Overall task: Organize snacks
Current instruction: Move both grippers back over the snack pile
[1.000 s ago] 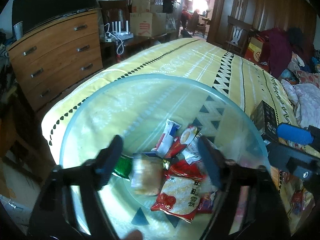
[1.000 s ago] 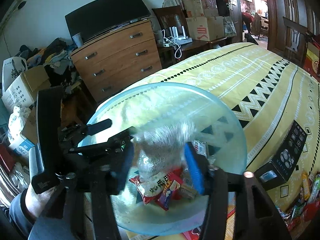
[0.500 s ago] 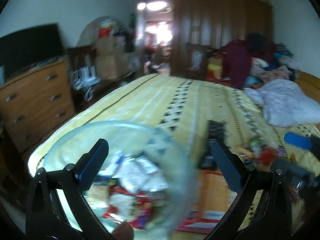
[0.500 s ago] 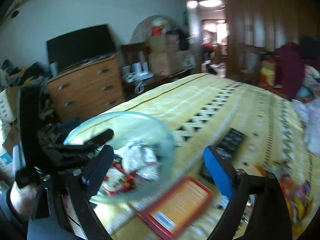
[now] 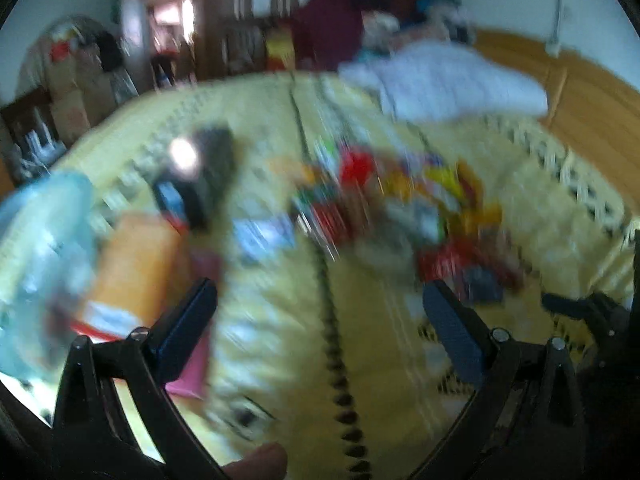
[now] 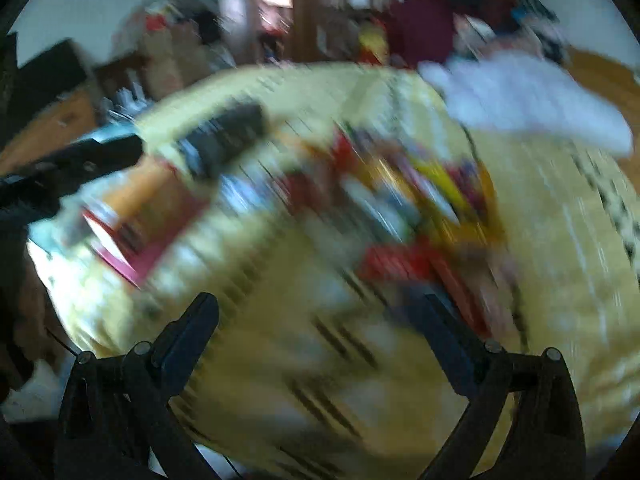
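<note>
Both views are smeared by motion. A heap of bright snack packets [image 5: 400,208] [image 6: 400,208] lies on the yellow patterned bedspread [image 5: 280,360], ahead of both grippers. The clear glass bowl [image 5: 36,240] holding snacks sits at the far left of the left wrist view. My left gripper [image 5: 318,286] is open over bare bedspread with nothing between its fingers. My right gripper [image 6: 320,300] has its jaws opening, wide apart and empty, just short of the heap's near edge. The right tool [image 5: 580,308] also shows at the left view's right edge.
An orange and red flat box [image 5: 136,264] [image 6: 148,204] lies beside the bowl, a black box [image 5: 204,176] [image 6: 228,136] behind it. White bedding [image 5: 440,80] is bunched at the bed's far right. Cartons and wooden furniture stand beyond the bed.
Both grippers let go of snacks over the bowl, opened wide, and swung right, away from the bowl toward the snack heap on the bed.
</note>
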